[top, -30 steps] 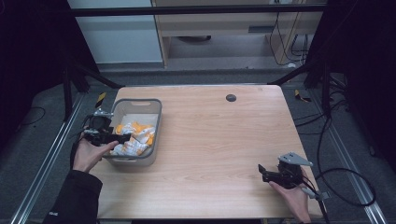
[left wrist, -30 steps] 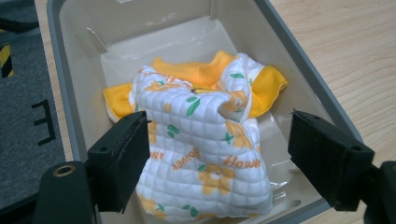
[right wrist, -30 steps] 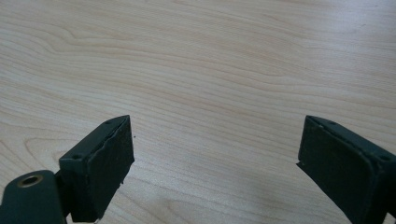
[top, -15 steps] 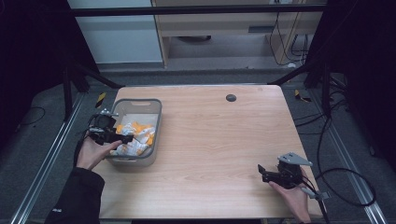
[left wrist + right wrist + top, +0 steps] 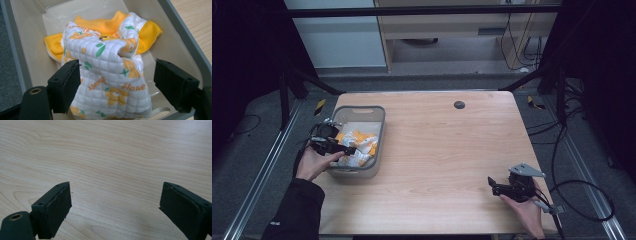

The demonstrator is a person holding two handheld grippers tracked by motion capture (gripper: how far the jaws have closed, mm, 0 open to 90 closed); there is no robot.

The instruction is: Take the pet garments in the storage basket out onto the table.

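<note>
Tongs poised over laundry: the left tongs (image 5: 117,87) hang wide apart at the near end of a grey plastic bin (image 5: 357,112), which sits at the left side of the high view on a pale wooden bench (image 5: 452,150). Inside the bin lies a crumpled quilted garment (image 5: 107,75) — white, printed with orange flowers and green leaves, with a yellow ribbed collar (image 5: 97,23) showing toward the top of the left gripper view.

One black jaw stands against the garment's lower-left fold; the other is well clear of it at the right of that view, over the bin's inner wall. Nothing is gripped yet. The step in hand looks to be a pick of the garment from the bin.

To do it well, the tongs would likely need to slide toward the raised bunch in the middle of the cloth, so both jaws close on a thick fold rather than a thin edge that could slip. Keeping the right-hand jaw off the bin wall should stop the bin from lifting along with the cloth.

At the lower right of the high view, the right tongs (image 5: 493,184) rest low over bare bench — jaws spread wide, holding nothing.
</note>
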